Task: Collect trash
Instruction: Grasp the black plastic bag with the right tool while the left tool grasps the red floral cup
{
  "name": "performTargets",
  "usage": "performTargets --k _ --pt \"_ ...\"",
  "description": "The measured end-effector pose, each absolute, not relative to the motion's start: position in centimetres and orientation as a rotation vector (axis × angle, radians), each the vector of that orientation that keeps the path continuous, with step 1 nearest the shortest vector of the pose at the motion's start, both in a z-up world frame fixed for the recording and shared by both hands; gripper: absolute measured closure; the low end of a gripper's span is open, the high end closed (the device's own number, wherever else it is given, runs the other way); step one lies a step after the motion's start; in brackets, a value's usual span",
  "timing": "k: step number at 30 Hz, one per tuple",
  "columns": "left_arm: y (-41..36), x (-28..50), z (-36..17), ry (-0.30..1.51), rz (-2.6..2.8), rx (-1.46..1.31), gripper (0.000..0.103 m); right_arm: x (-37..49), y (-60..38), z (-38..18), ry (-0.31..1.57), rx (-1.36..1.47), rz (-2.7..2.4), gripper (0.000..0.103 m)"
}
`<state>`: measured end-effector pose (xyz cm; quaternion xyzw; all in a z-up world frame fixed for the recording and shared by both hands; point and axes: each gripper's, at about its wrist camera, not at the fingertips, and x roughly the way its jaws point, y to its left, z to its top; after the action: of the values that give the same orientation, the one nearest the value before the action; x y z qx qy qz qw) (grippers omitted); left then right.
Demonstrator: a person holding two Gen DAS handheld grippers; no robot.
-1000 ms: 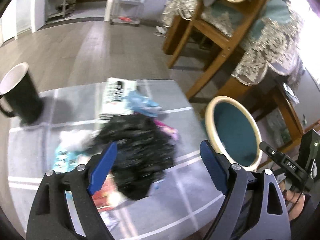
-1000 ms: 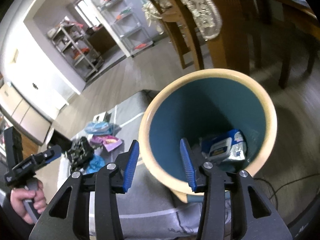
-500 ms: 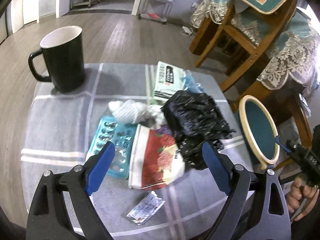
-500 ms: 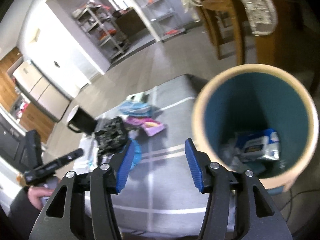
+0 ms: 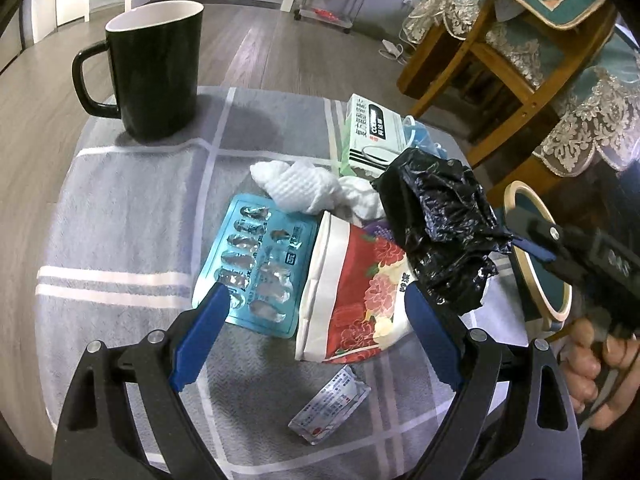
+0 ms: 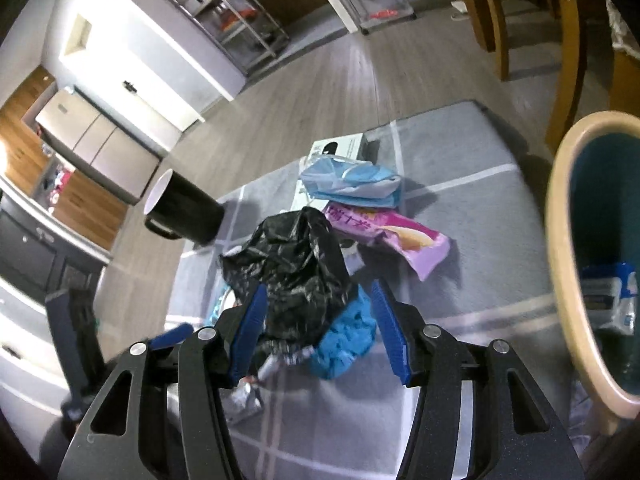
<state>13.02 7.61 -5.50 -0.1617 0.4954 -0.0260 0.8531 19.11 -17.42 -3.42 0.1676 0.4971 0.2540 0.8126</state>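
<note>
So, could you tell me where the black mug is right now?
The black mug stands at the far left corner of the grey cloth in the left wrist view, apart from the trash pile.

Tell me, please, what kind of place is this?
Most likely a home, a living or dining area. A wooden chair with a lace cover stands on the wood floor, a black mug sits on a small cloth-covered table, and storage shelves line the far wall.

On my worktop, covered by a grey cloth with white stripes, a black mug with a white interior stands upright at the far left corner. Beyond it I see wood-plank floor, wooden chairs with lace-trimmed covers, and metal shelving.
</note>
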Motion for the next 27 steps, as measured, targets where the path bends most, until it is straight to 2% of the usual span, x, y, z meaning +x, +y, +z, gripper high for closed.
performTargets --k 3,4,5,7,10,15,27 --pt "7.5 12.9 -5.7 1.044 -0.059 -0.338 0.016 20.0 -16.7 -3.7 1.076 0.329 0.534 0.047" --pt "7.4 12.9 -5.7 1.044 -0.062 -0.335 0.016 20.2 -16.5 -3.8 1.082 0.317 0.535 0.05" --pt "7.2 13.0 -5.7 1.044 -0.068 -0.329 0.016 20.3 -16.2 -3.8 1.084 0.308 0.538 0.057" --pt "6.5 13.0 -5.8 1.049 -0.083 -0.319 0.016 20.3 -15.8 -3.8 1.09 0.284 0.539 0.081" --pt "5.2 13.1 -6.0 1.059 -0.108 -0.289 0.016 19.8 -15.9 -3.2 1.069 0.28 0.558 0.094" --pt "3.4 13.0 -6.4 1.071 -0.117 -0.207 0.016 19.0 -16.3 -1.9 1.023 0.305 0.589 0.099" --pt "2.2 14.1 -8.0 1.099 -0.068 -0.133 0.016 16.0 -20.5 2.5 0.884 0.441 0.63 0.1"
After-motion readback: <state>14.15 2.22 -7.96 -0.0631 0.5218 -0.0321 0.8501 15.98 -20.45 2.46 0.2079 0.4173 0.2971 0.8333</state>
